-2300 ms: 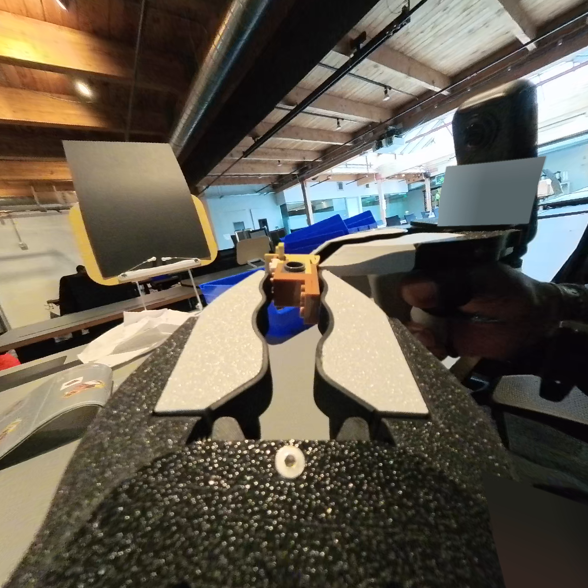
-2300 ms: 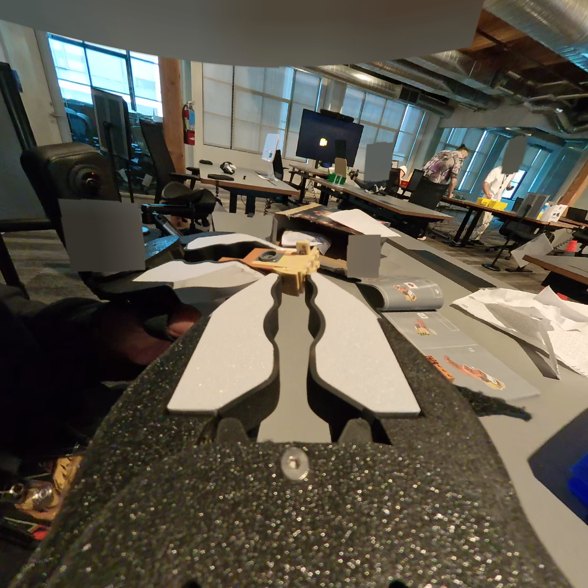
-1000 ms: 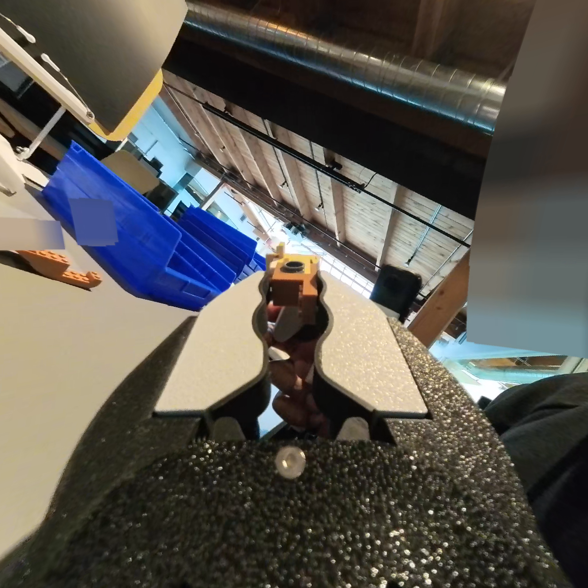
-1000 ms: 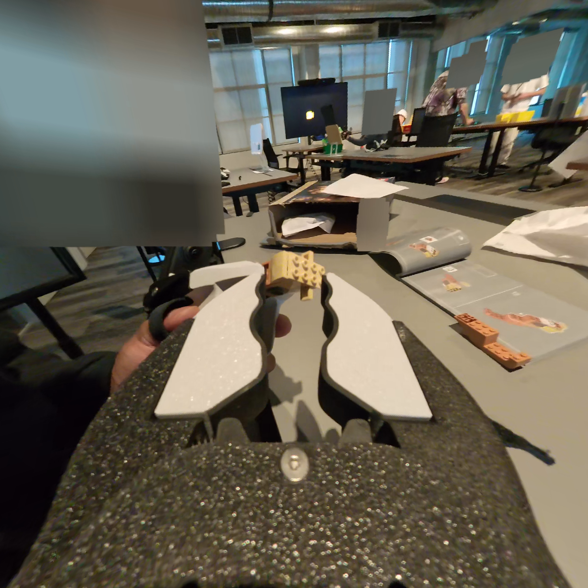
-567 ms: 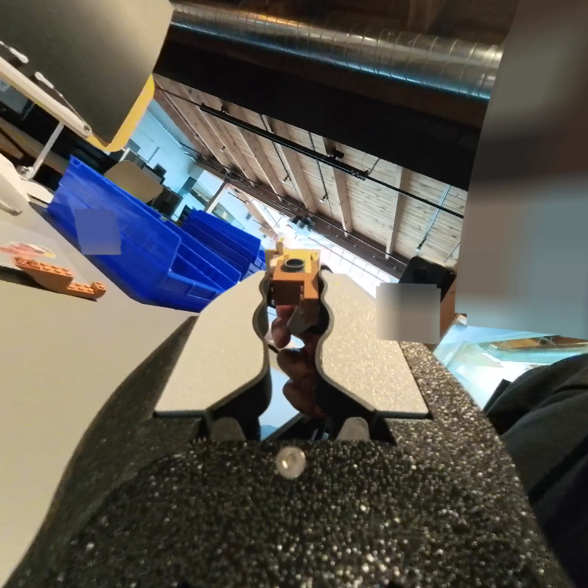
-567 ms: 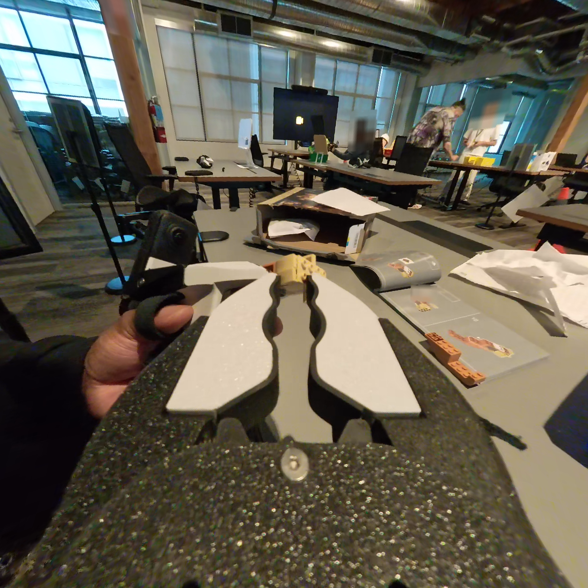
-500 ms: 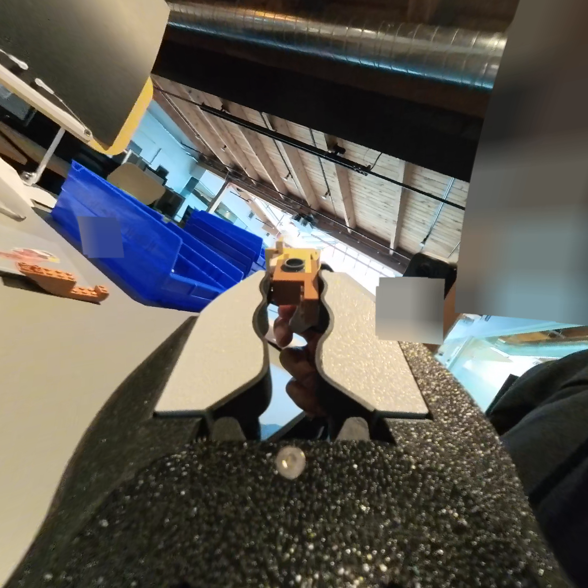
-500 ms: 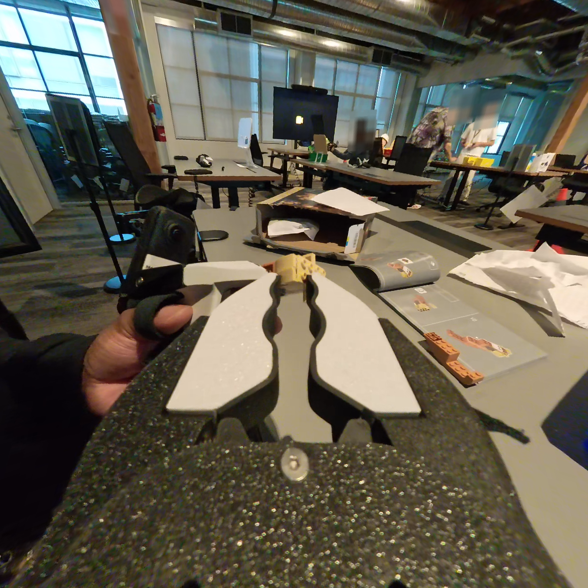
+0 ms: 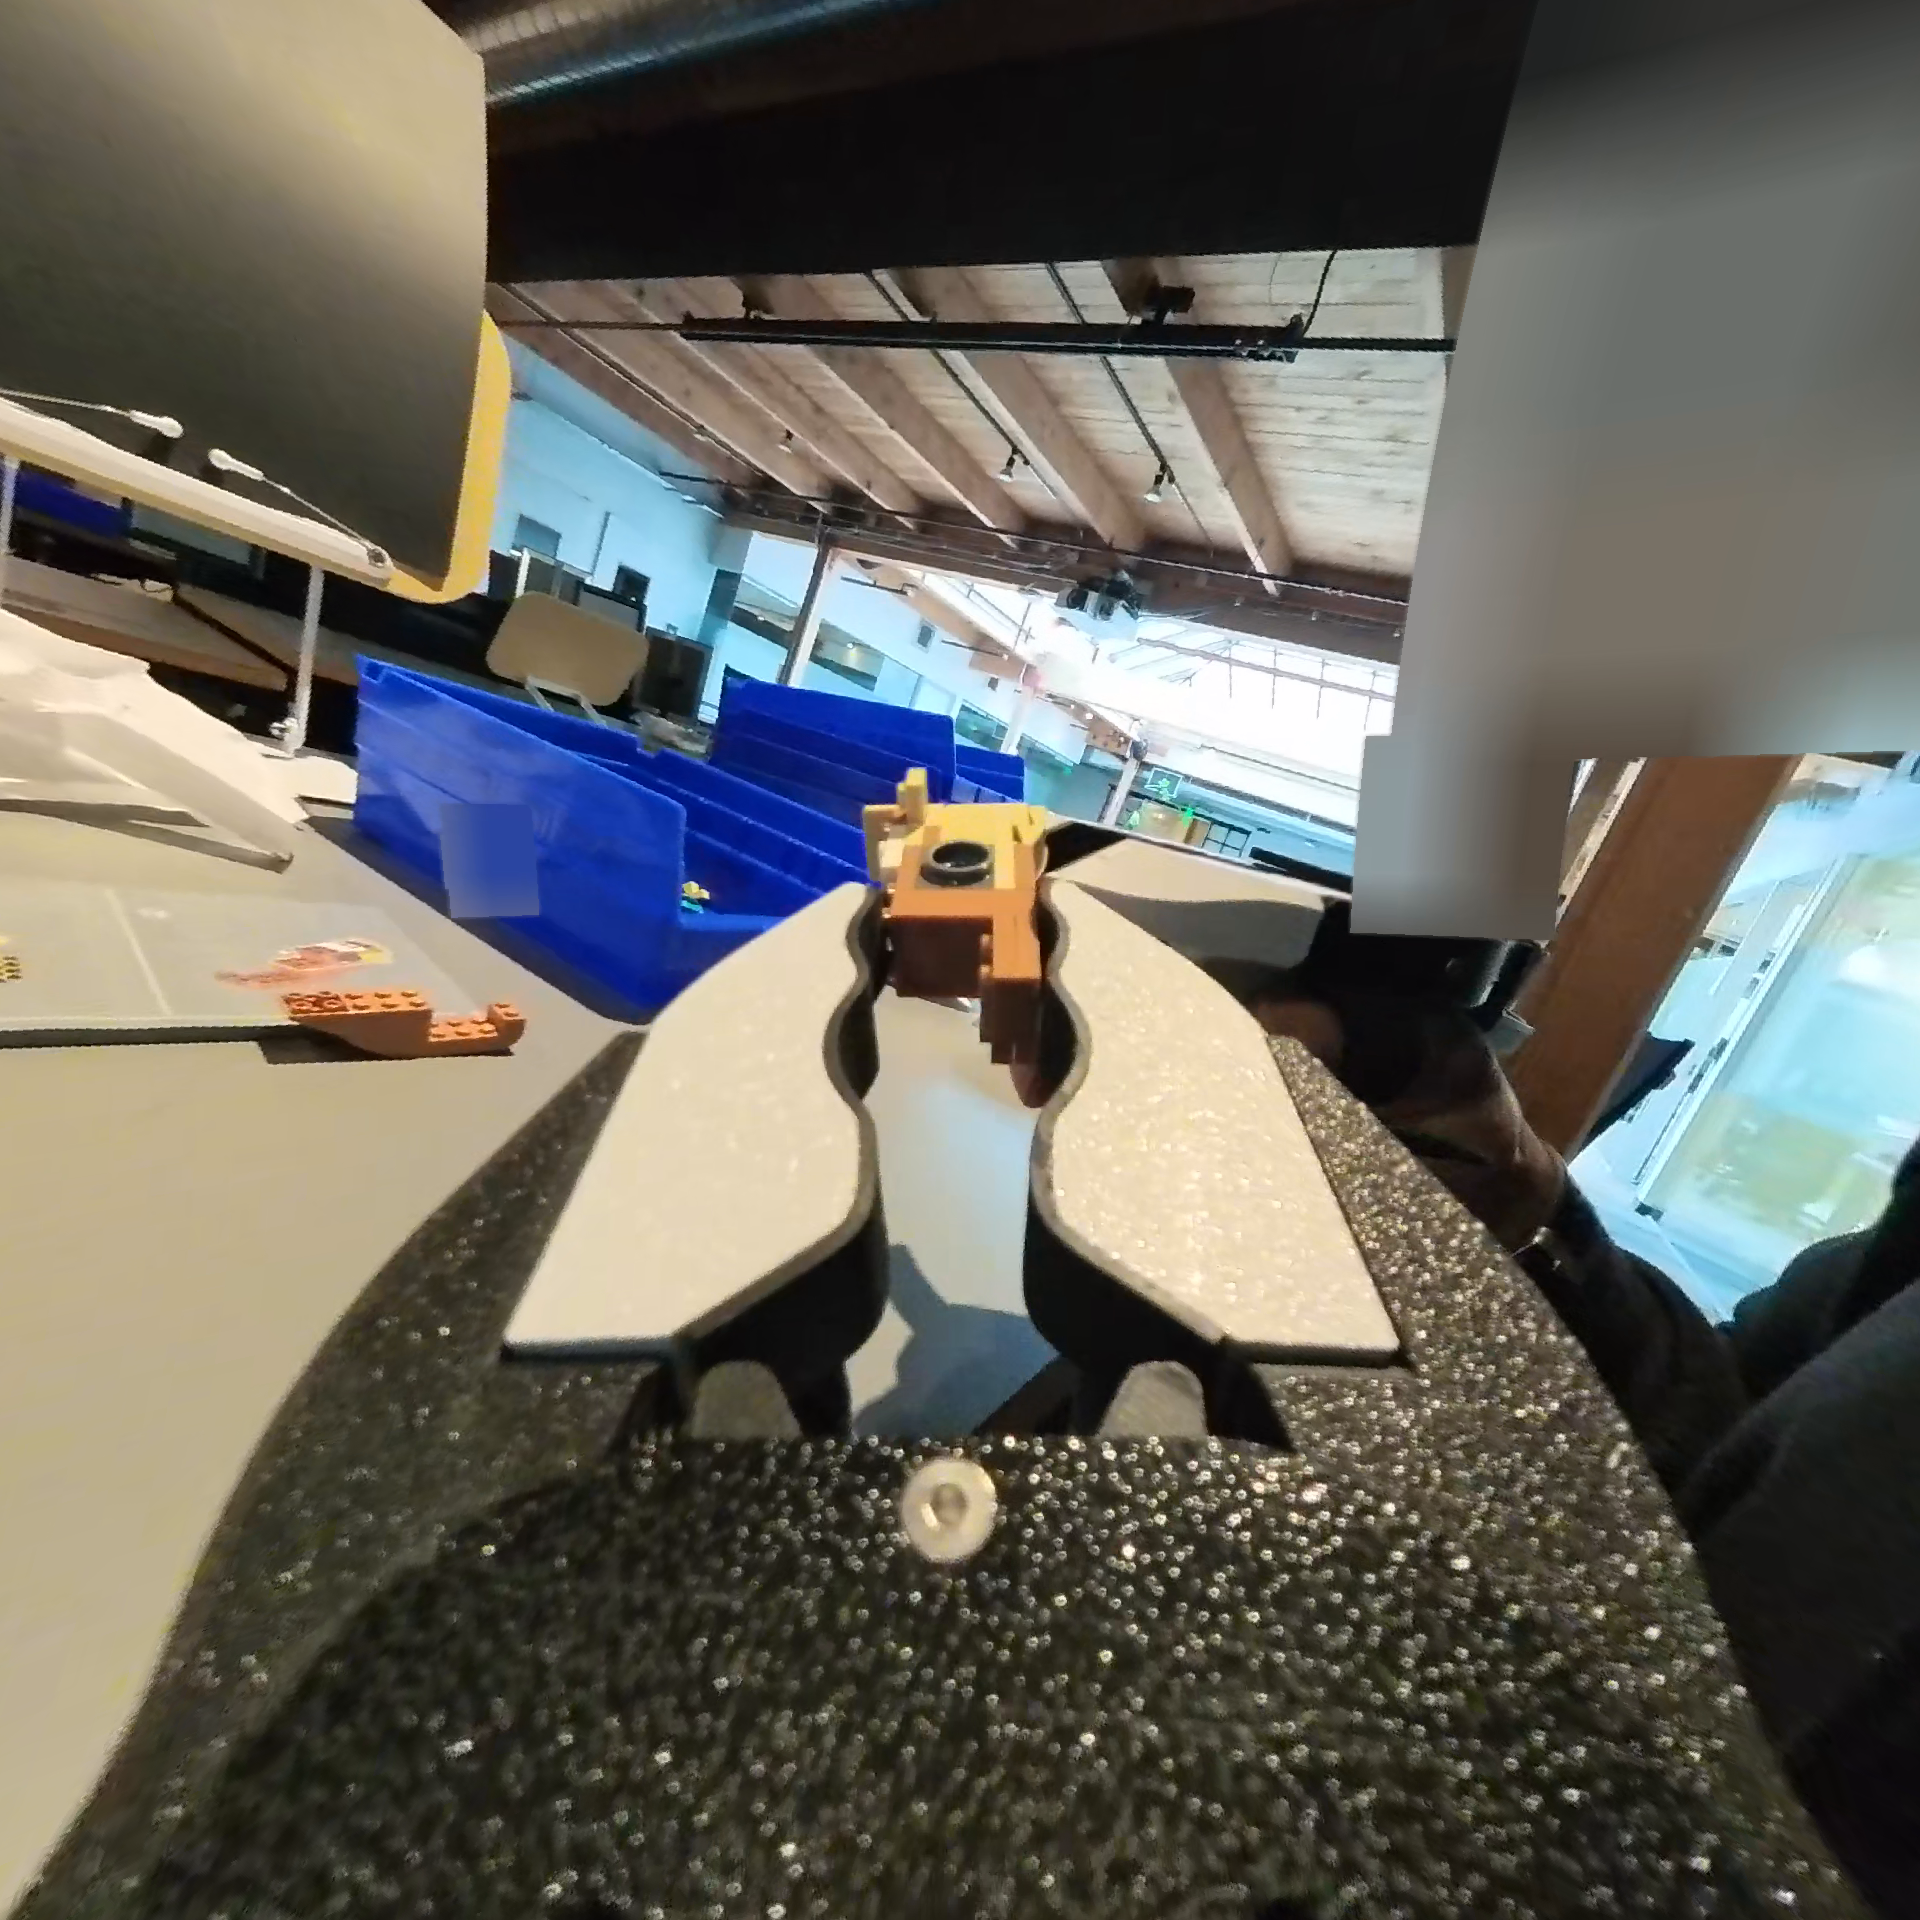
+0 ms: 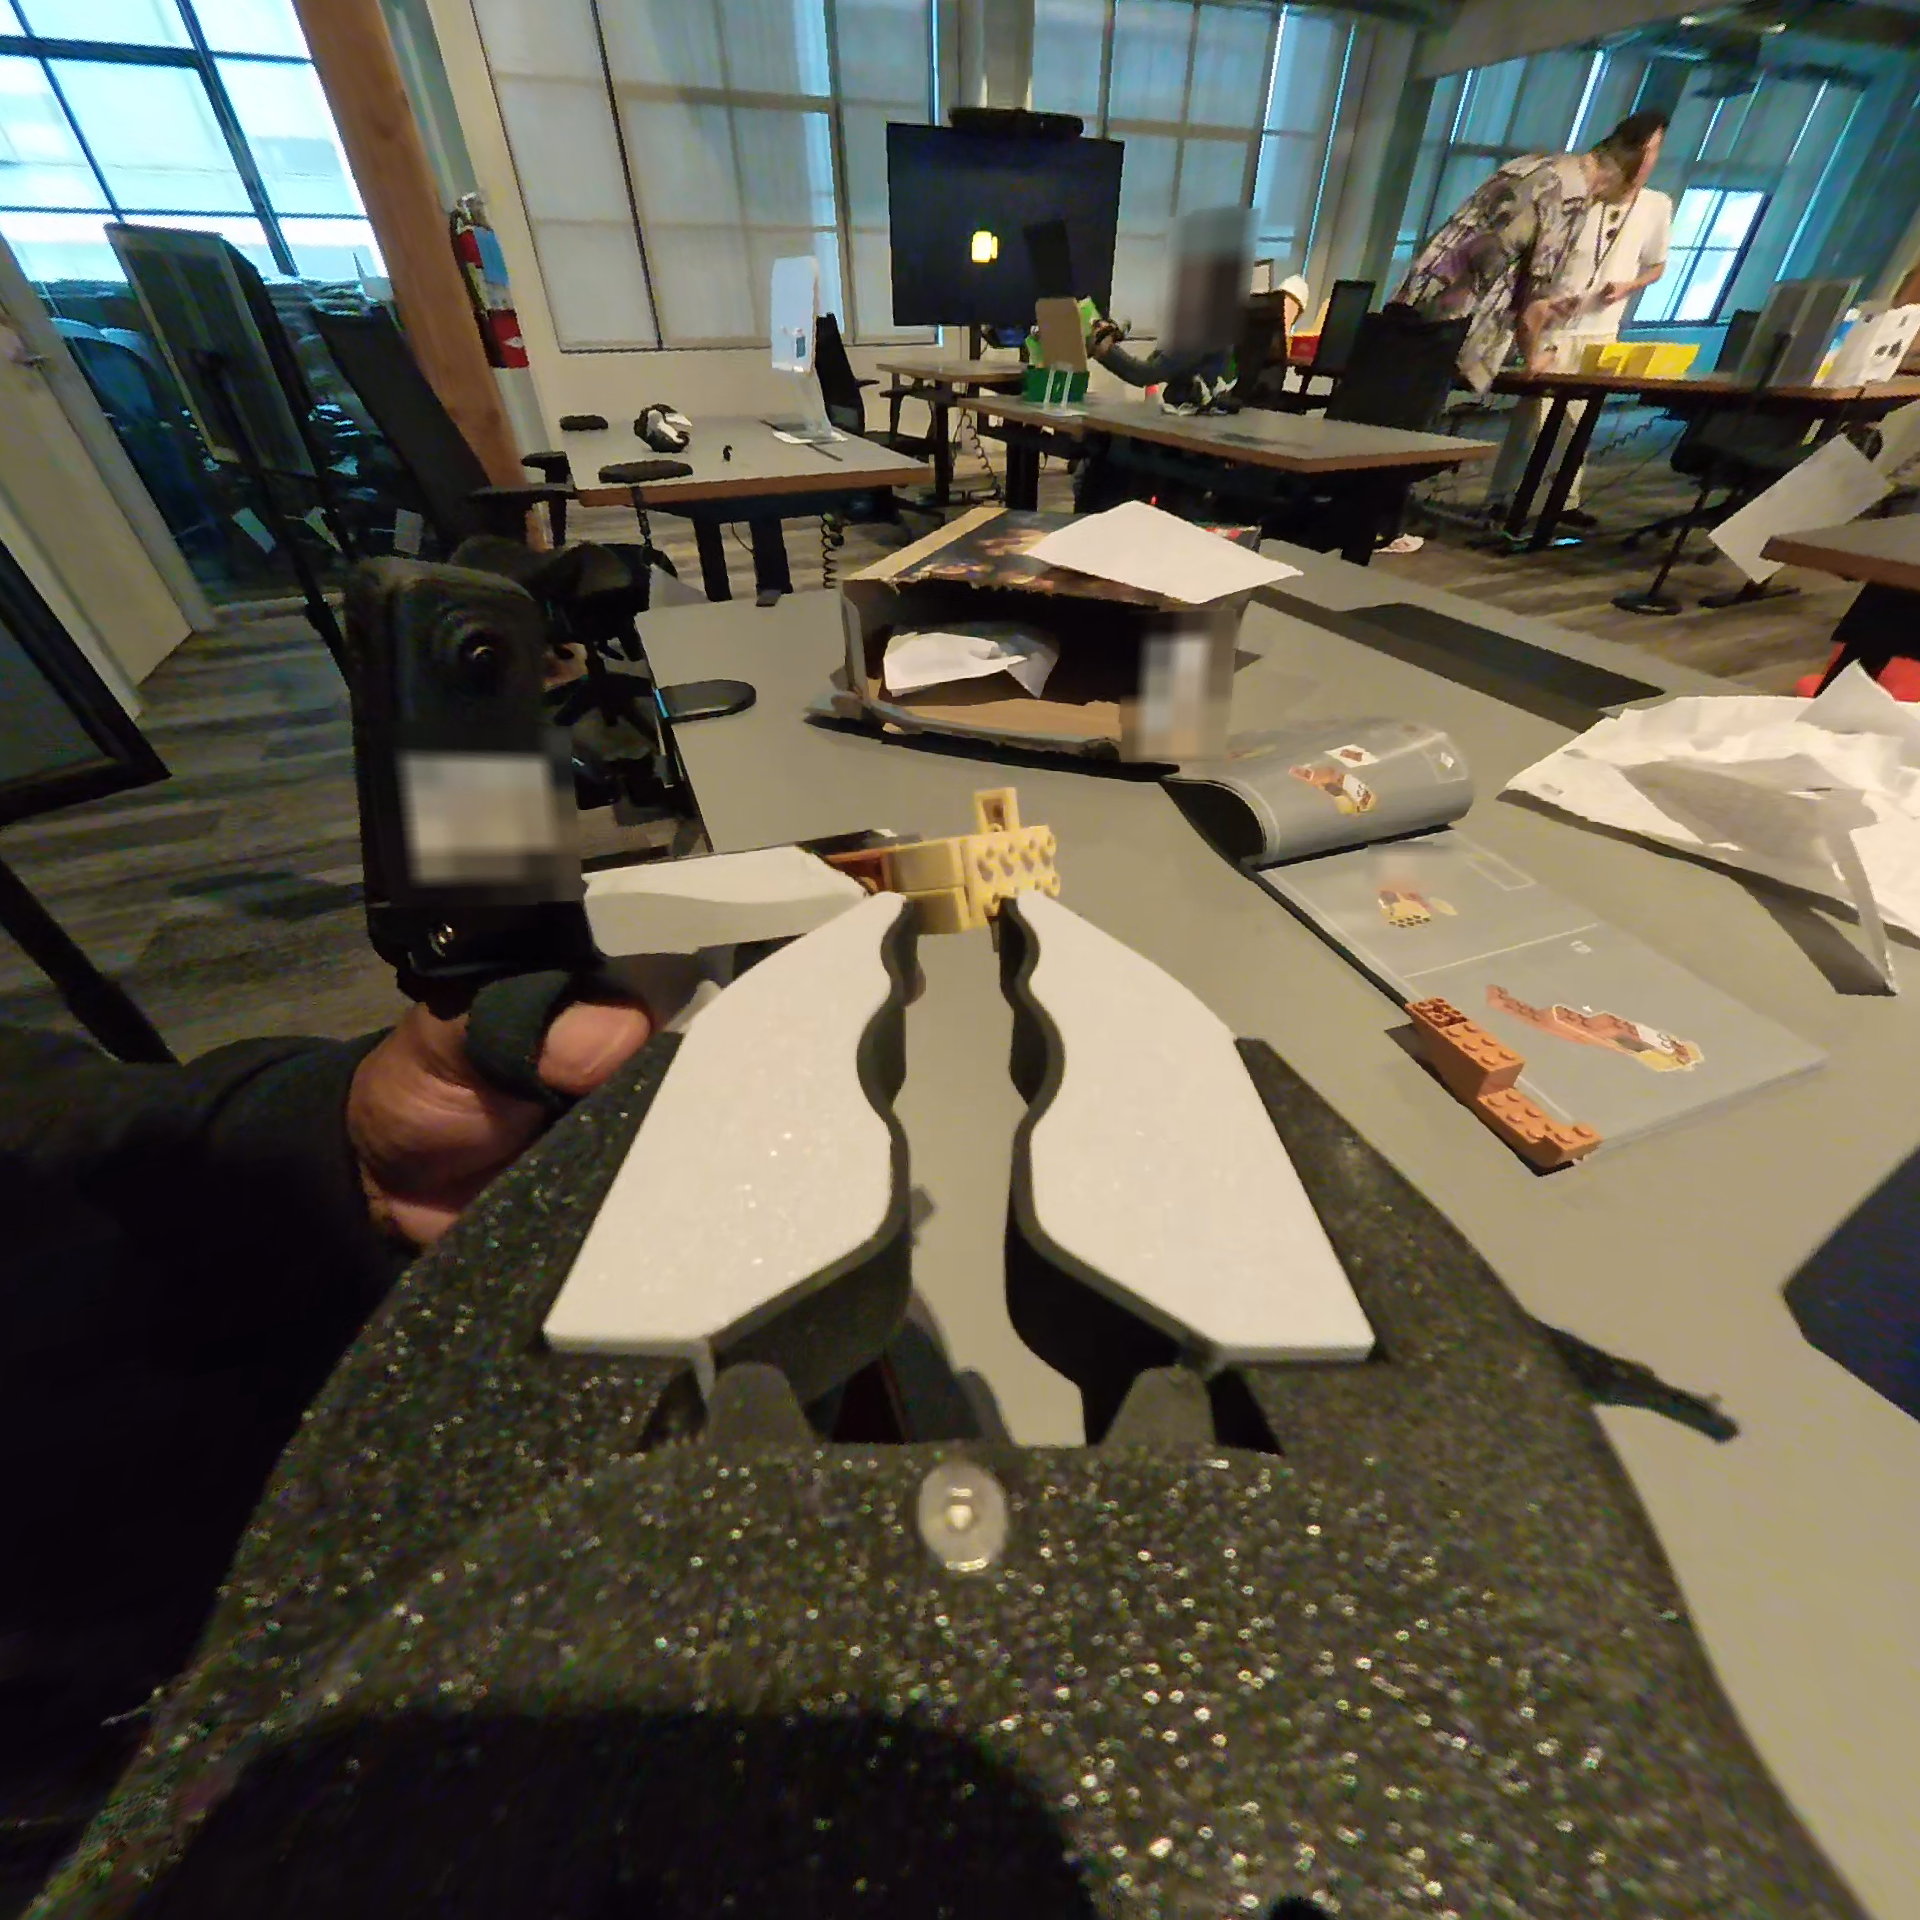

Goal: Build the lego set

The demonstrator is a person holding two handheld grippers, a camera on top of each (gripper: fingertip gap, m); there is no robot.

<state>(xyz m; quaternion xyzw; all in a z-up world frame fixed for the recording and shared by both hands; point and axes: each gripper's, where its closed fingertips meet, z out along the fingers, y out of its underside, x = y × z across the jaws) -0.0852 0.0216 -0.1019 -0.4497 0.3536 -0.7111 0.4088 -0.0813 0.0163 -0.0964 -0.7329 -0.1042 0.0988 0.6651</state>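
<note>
A small lego assembly, orange-brown on one side and tan on the other, is held in the air between both grippers above the grey table. My left gripper is shut on the orange-brown part, which has a black ring on top. My right gripper is shut on the tan studded part. The right gripper's fingers come in from the right in the left wrist view. The left gripper's fingers come in from the left in the right wrist view. A separate orange-brown lego piece lies on the open instruction booklet.
Blue bins stand behind the booklet and the loose piece. A torn cardboard box and crumpled white paper bags lie farther back. People stand at distant desks. The left tips stand about 20 cm off the separate orange-brown lego piece.
Both grippers stayed shut on the assembly. The left wrist view tilted down from the ceiling to table level, and the right wrist view shifted a little.
</note>
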